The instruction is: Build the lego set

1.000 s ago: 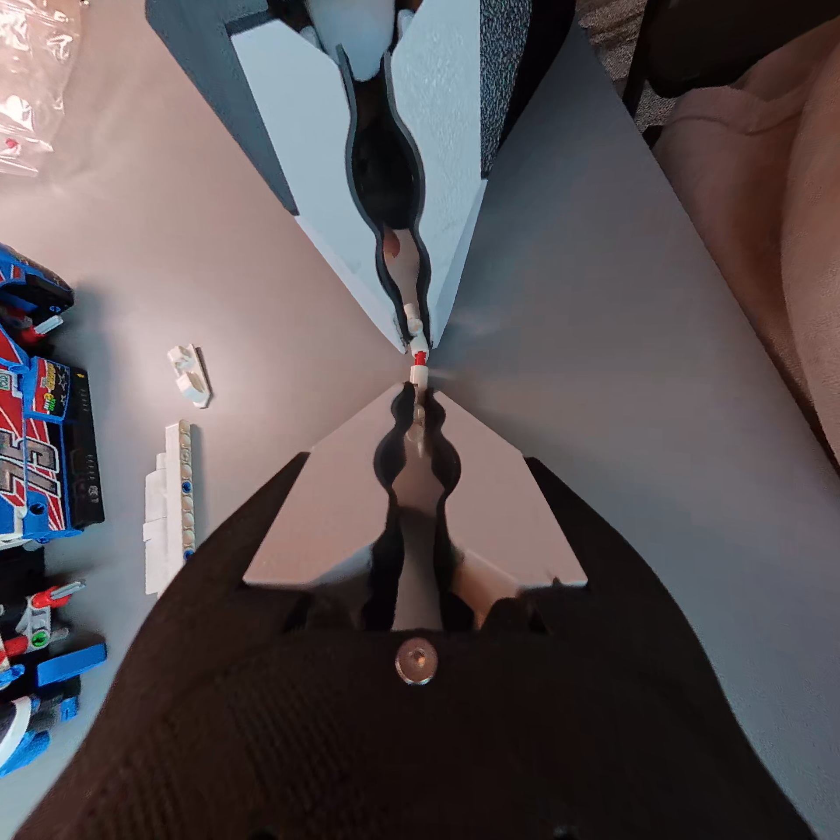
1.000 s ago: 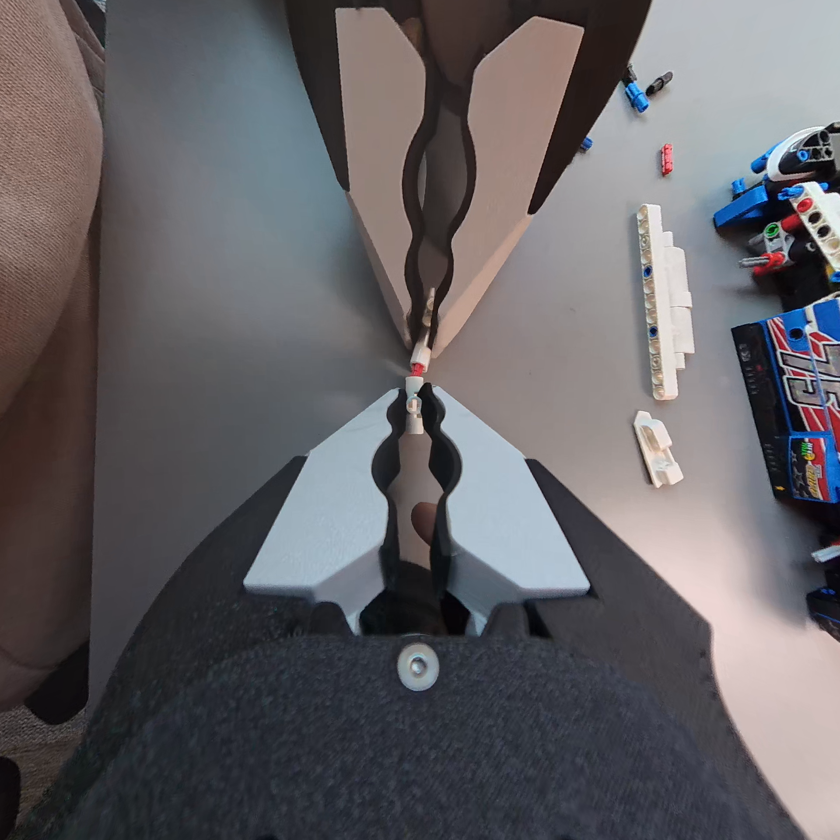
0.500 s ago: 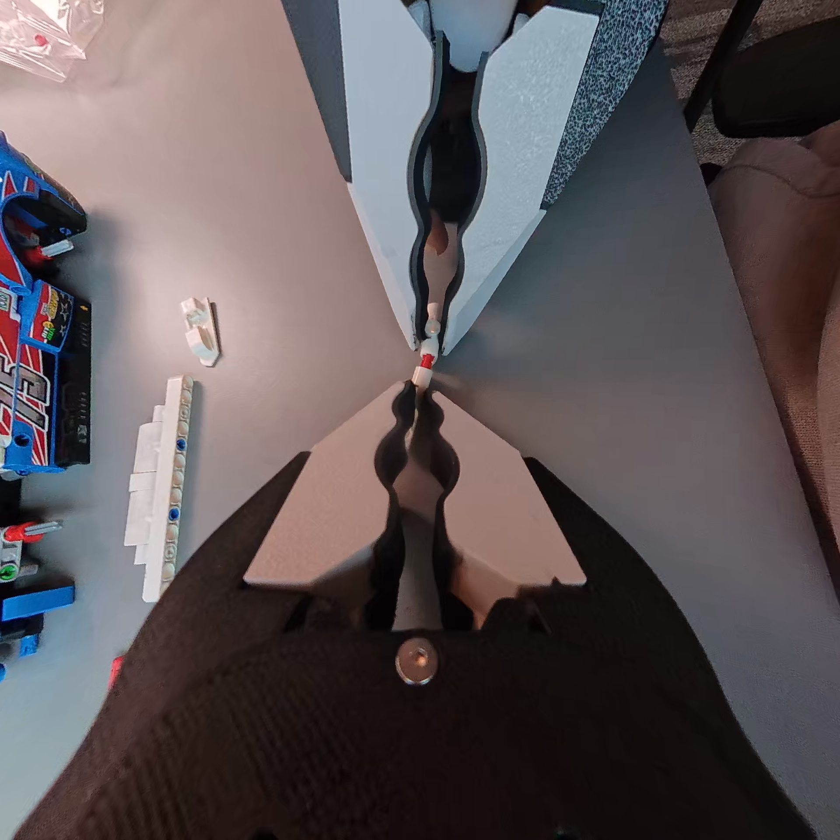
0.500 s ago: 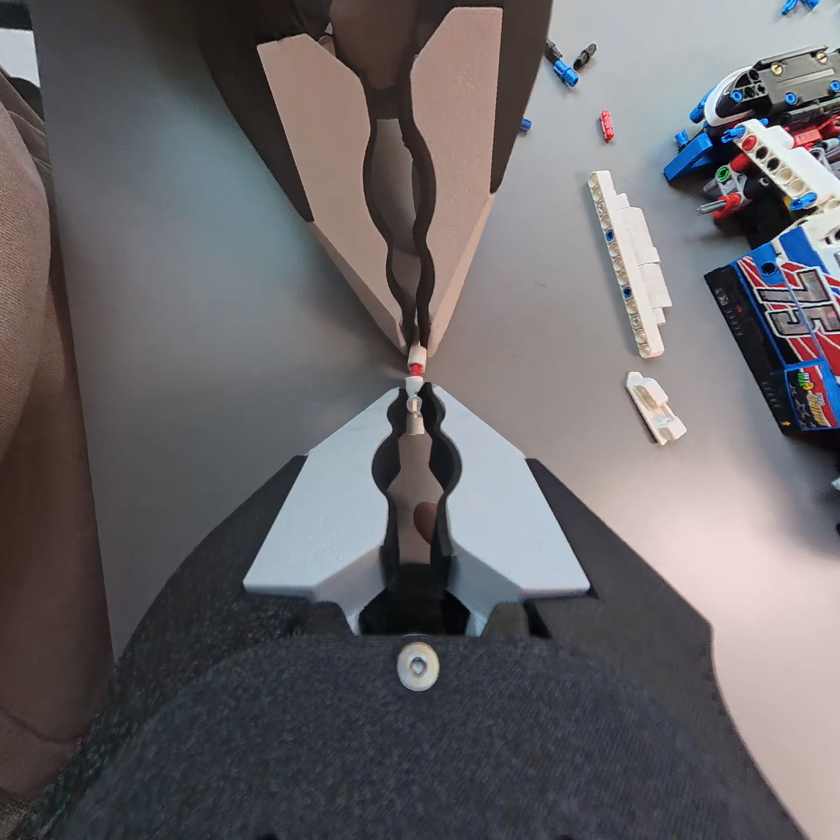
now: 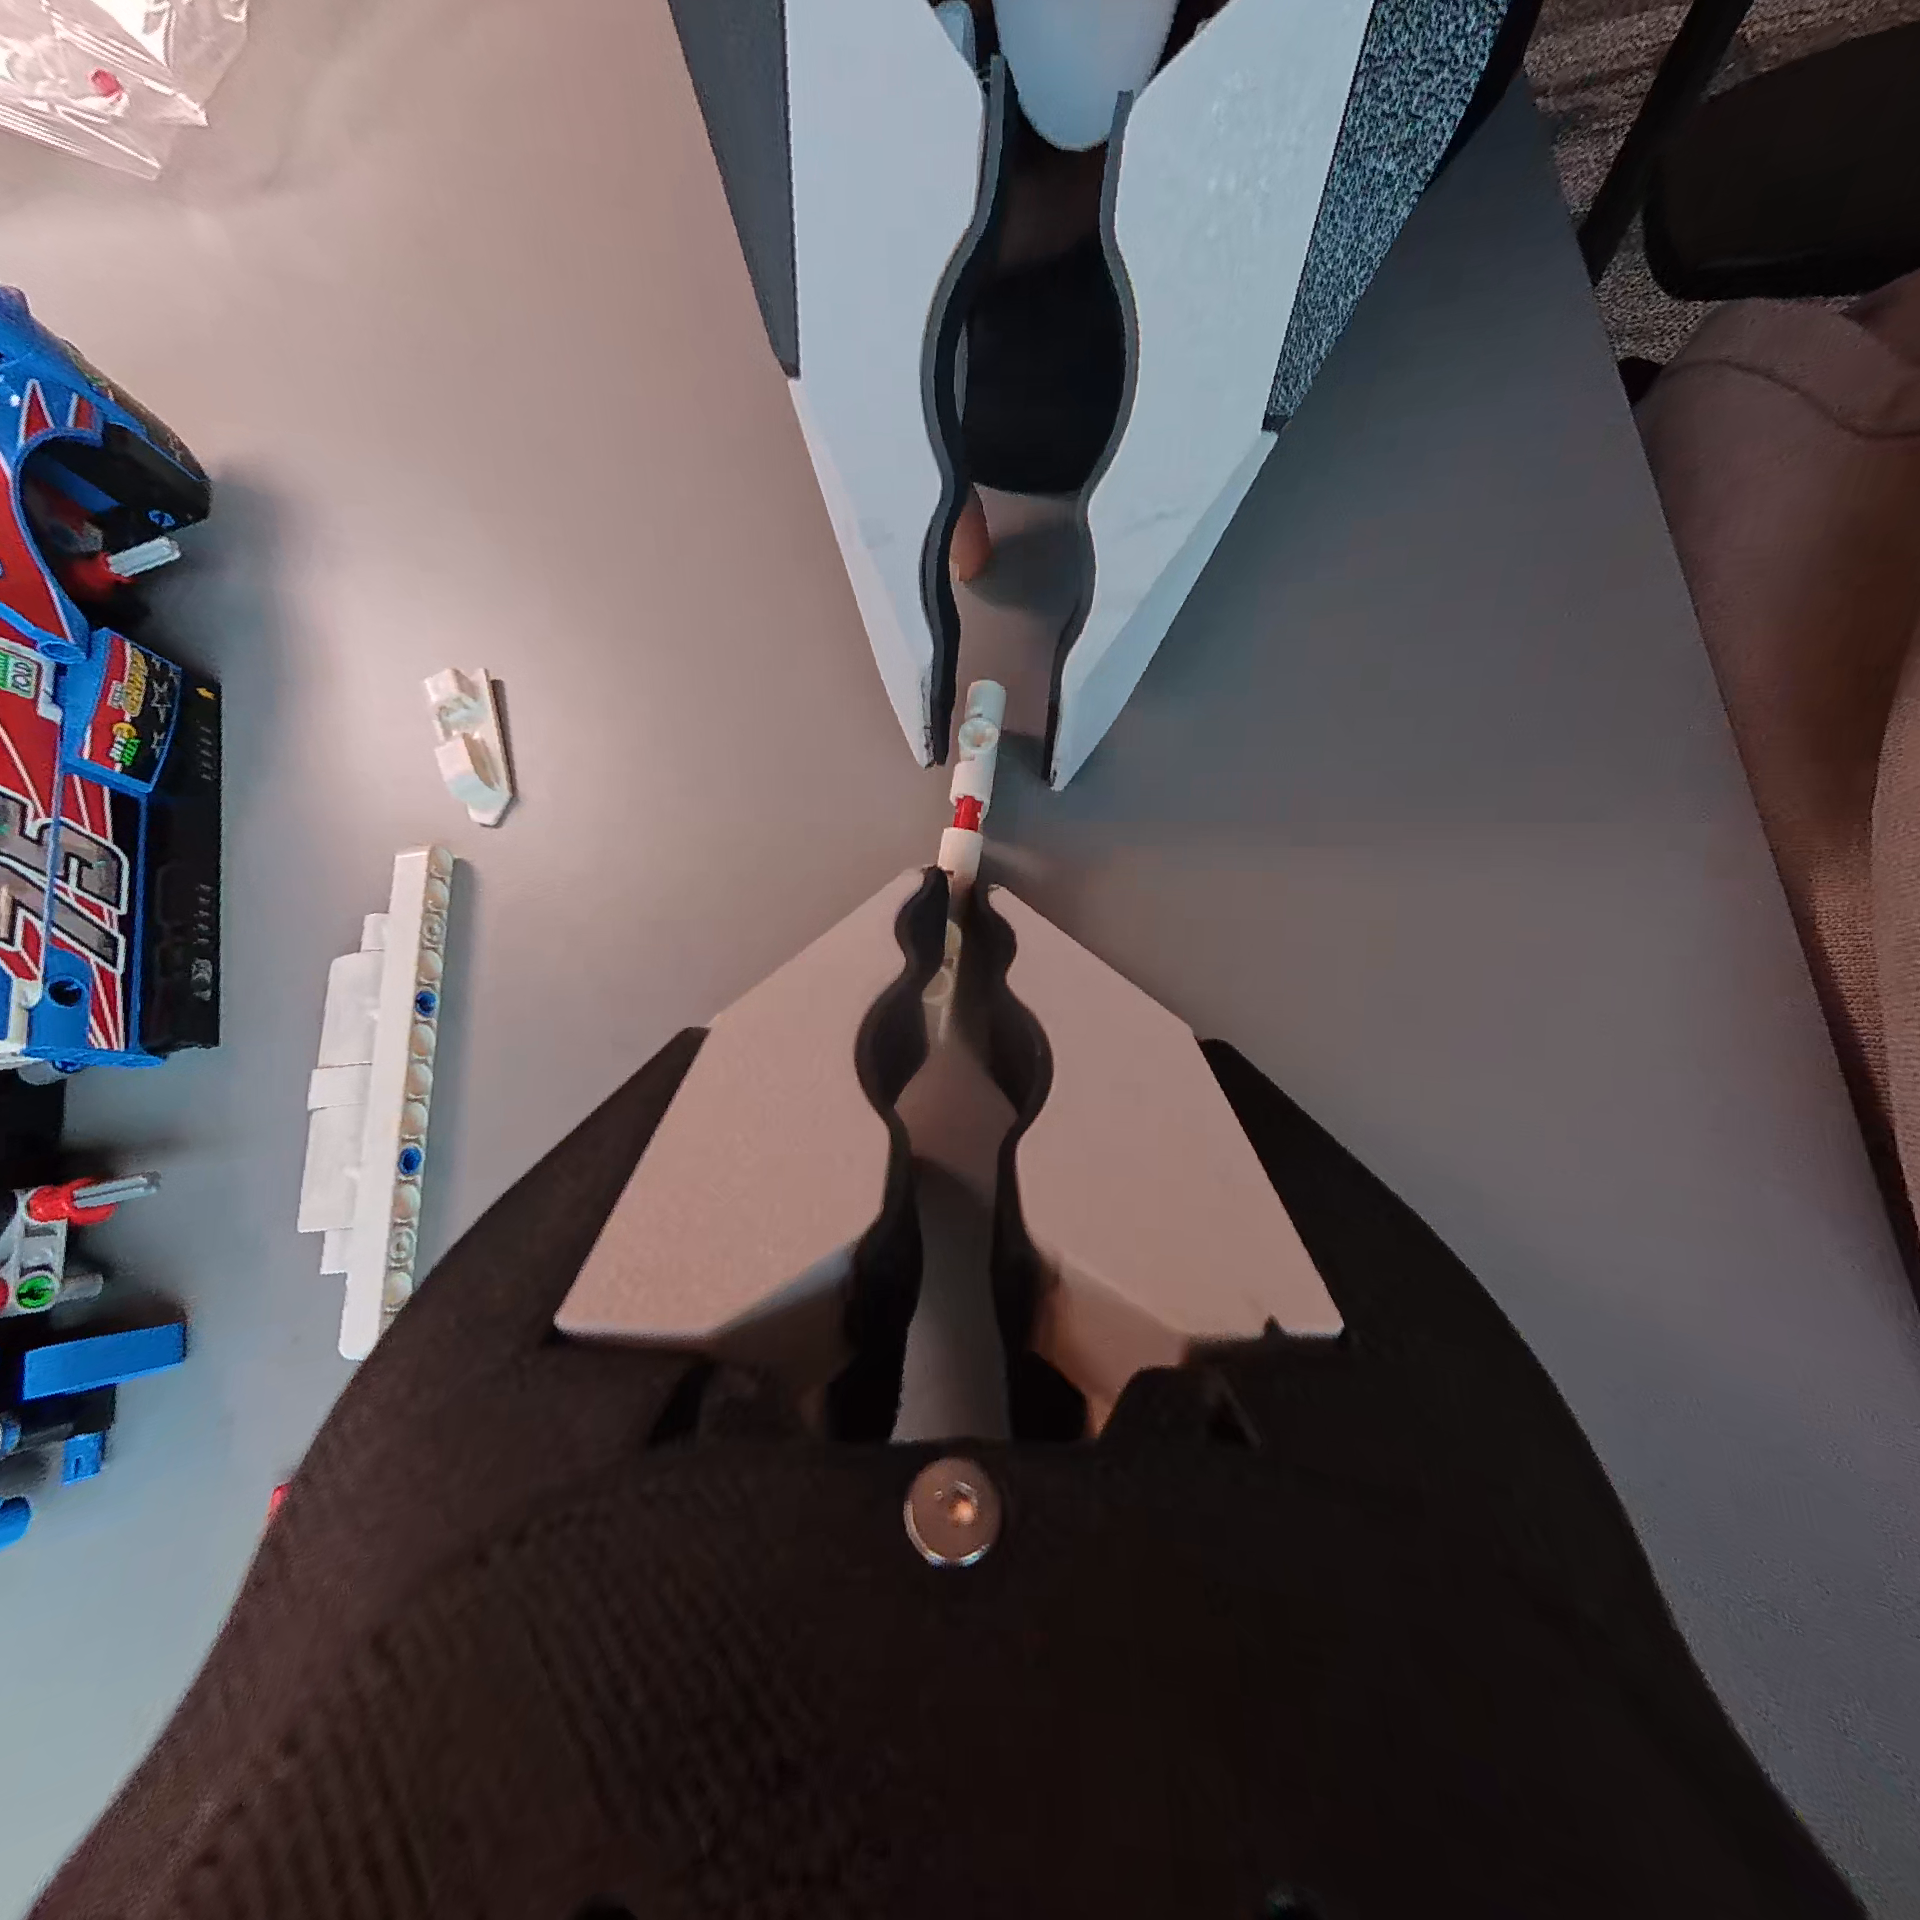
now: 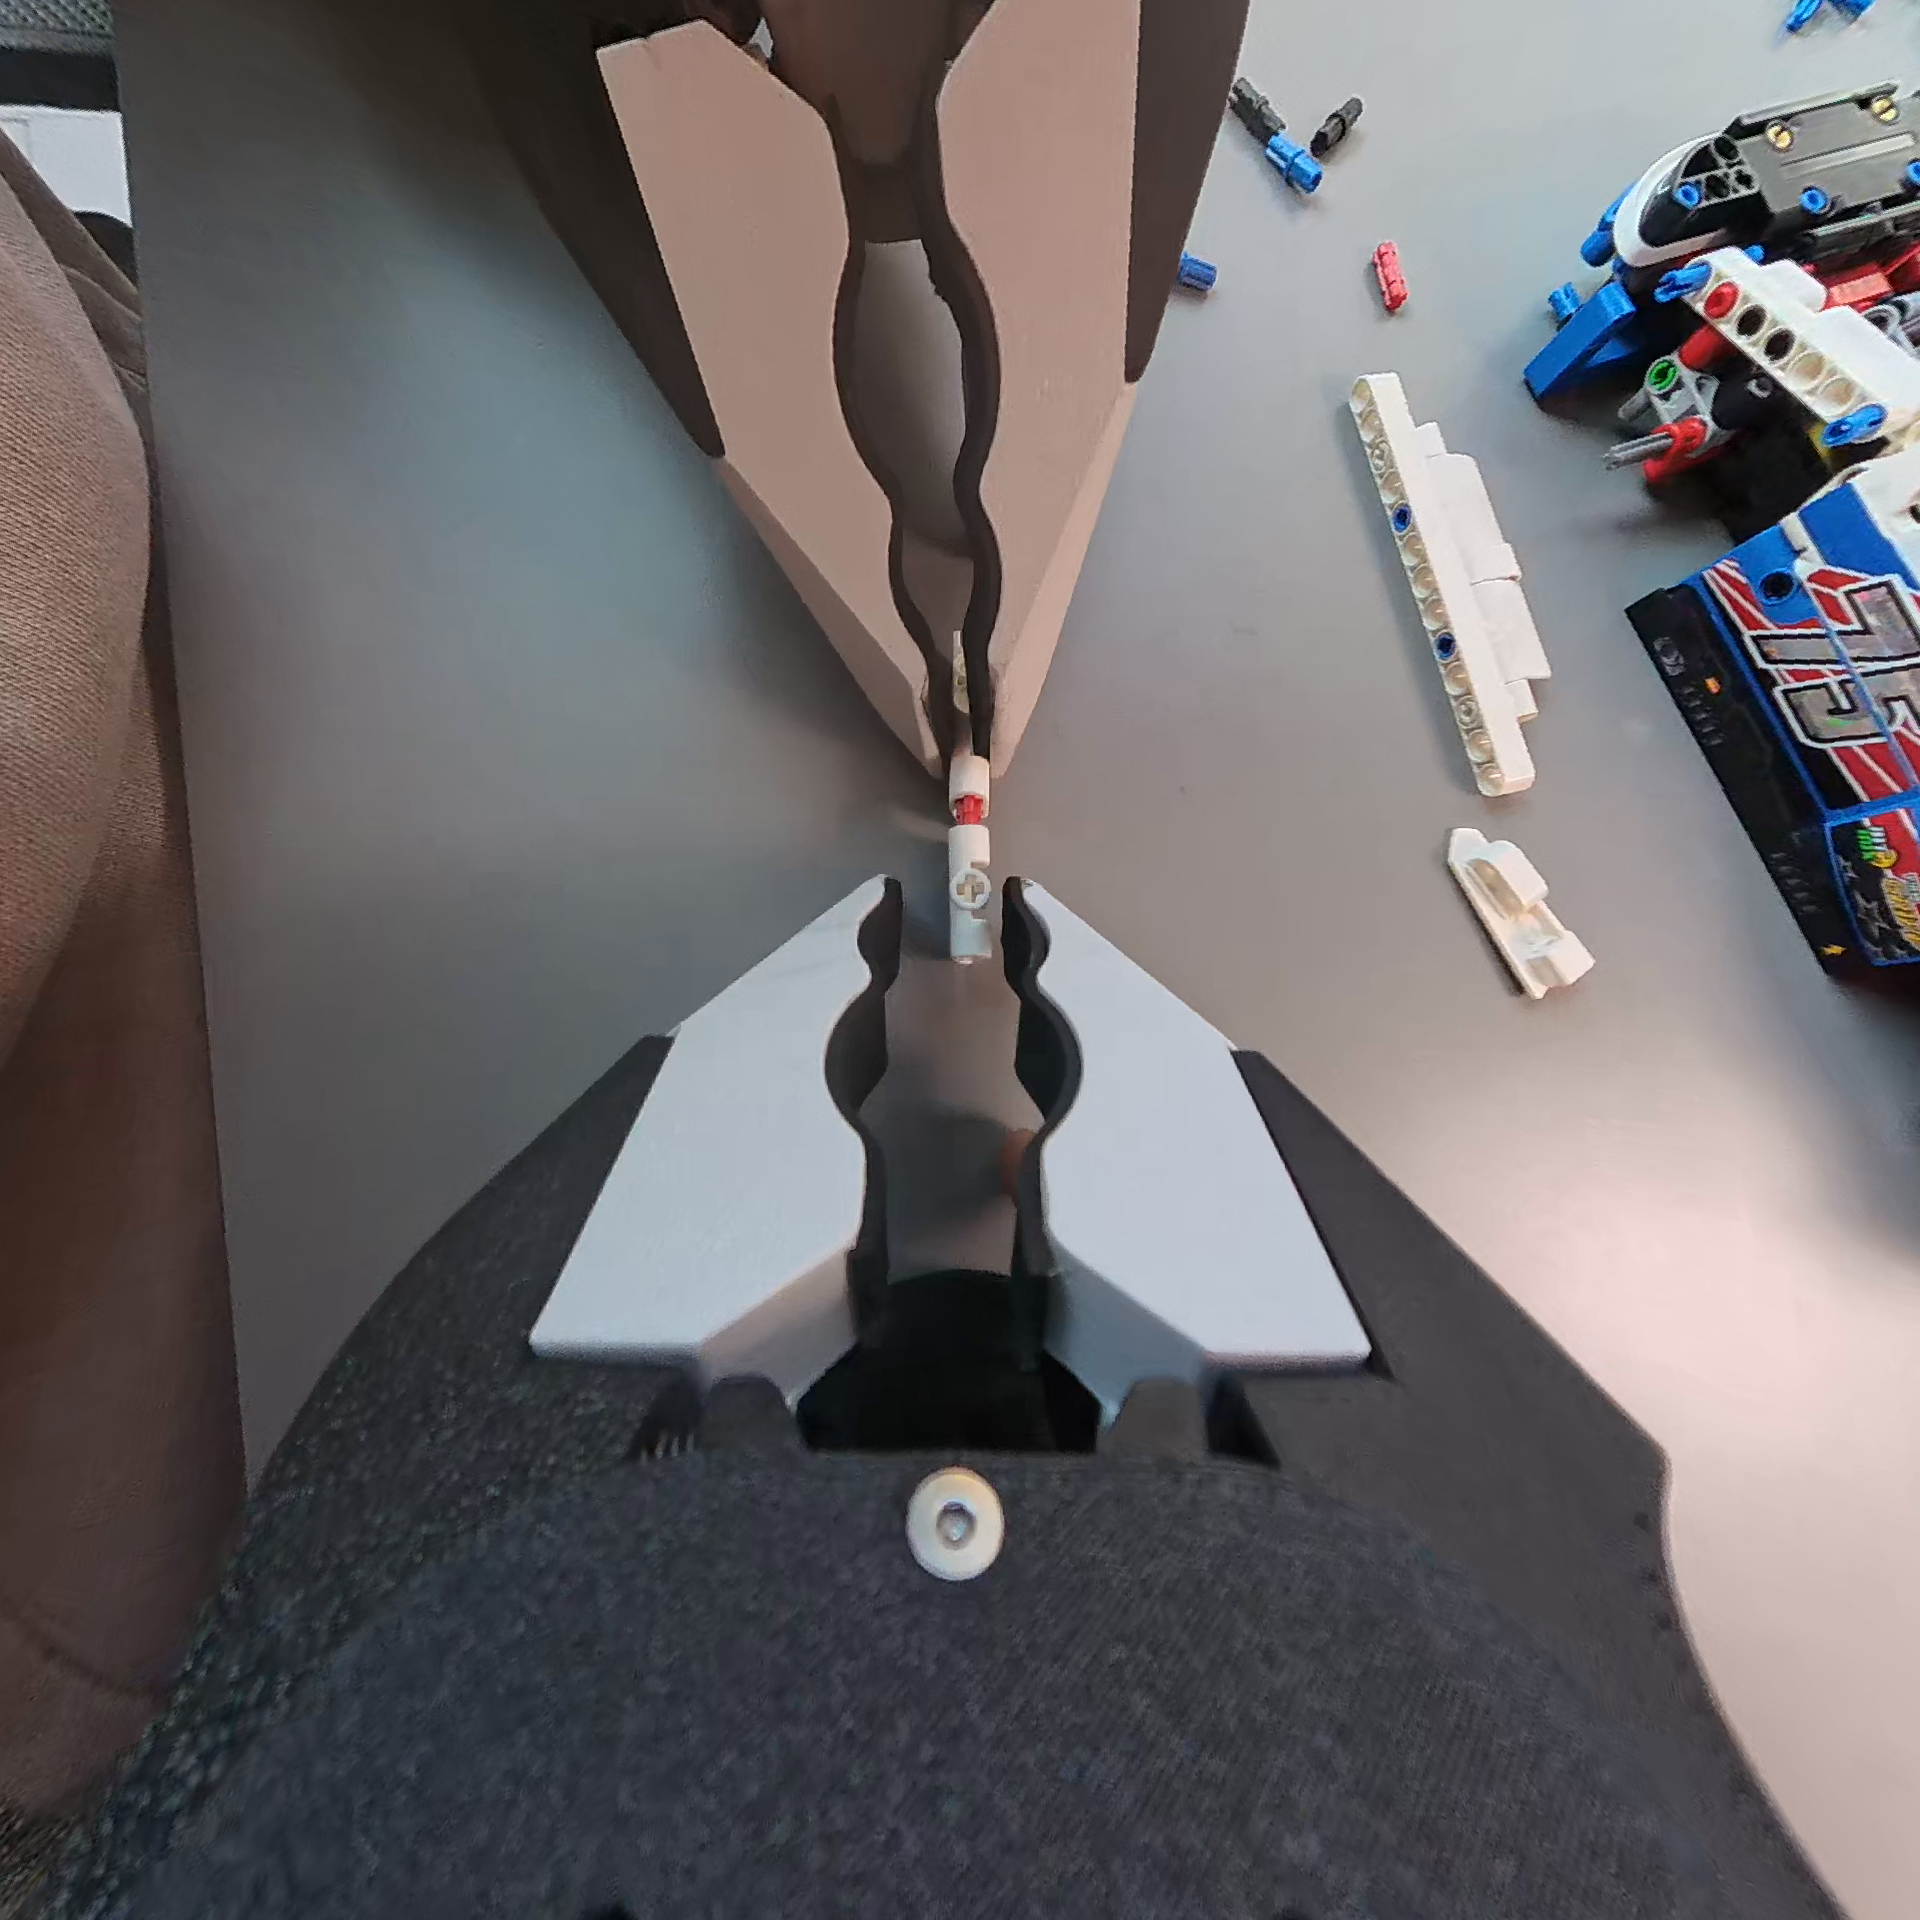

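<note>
Lego parts lie spread over my grey table (image 6: 436, 582), and the biggest of them is the half-built blue, red and white car (image 6: 1808, 727) at the far right of my right wrist view (at the far left edge from the left wrist). Near it lies a long white beam (image 6: 1444, 592) with blue pins in its holes and white panels fixed along one side, and just beyond the beam's end sits a small white clip-shaped piece (image 6: 1517, 914), apart from it. A clear plastic bag (image 5: 94, 73) shows in the top corner of my left wrist view. Loose blue and black pins (image 6: 1294, 135) and one red pin (image 6: 1387, 275) are scattered farther off.

Between my two tools hangs the smallest assembly: a white connector chain (image 6: 968, 842) joined by a red axle. My left gripper (image 5: 961, 883) is closed tight on one white end of it. My right gripper (image 6: 951, 899) stands parted, its jaws on either side of the other white connector with a gap showing on each side, gripping nothing. Both tools point tip to tip above the table.
</note>
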`<state>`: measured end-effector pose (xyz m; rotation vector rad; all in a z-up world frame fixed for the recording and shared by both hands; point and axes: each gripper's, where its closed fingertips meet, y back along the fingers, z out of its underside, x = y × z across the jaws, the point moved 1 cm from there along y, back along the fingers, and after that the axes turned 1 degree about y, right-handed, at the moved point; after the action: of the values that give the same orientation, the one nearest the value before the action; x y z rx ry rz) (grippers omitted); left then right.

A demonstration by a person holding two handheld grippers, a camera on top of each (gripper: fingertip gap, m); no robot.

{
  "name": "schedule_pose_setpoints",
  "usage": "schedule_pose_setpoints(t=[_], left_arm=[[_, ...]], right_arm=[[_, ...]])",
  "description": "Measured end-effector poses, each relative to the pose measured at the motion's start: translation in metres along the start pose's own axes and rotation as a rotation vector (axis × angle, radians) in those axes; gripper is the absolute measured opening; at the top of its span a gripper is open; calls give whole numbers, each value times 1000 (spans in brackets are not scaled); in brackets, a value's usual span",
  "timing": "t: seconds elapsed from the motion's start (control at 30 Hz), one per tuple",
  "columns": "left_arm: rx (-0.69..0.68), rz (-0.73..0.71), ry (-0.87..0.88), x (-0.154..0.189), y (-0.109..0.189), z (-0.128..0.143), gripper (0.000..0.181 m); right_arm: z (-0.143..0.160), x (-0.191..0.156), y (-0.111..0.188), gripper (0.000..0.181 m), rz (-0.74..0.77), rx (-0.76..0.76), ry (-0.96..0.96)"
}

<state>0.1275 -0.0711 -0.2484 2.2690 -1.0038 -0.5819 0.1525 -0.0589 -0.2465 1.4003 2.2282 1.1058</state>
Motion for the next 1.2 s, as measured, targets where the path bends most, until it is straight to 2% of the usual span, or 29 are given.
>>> schedule_pose_setpoints(t=[0.23, 0.3, 0.97, 1.2], left_arm=[[7, 3, 14, -2, 0, 0, 2], [8, 4, 14, -2, 0, 0, 2], [-21, -23, 60, 0, 0, -1, 0], [-21, -72, 151, -8, -1, -1, 0]], right_arm=[[6, 2, 4, 13, 26, -28, -11], [6, 4, 3, 5, 49, -28, -9], [5, 5, 1, 4, 77, -76, -38], [5, 10, 0, 3, 207, -68, -117]])
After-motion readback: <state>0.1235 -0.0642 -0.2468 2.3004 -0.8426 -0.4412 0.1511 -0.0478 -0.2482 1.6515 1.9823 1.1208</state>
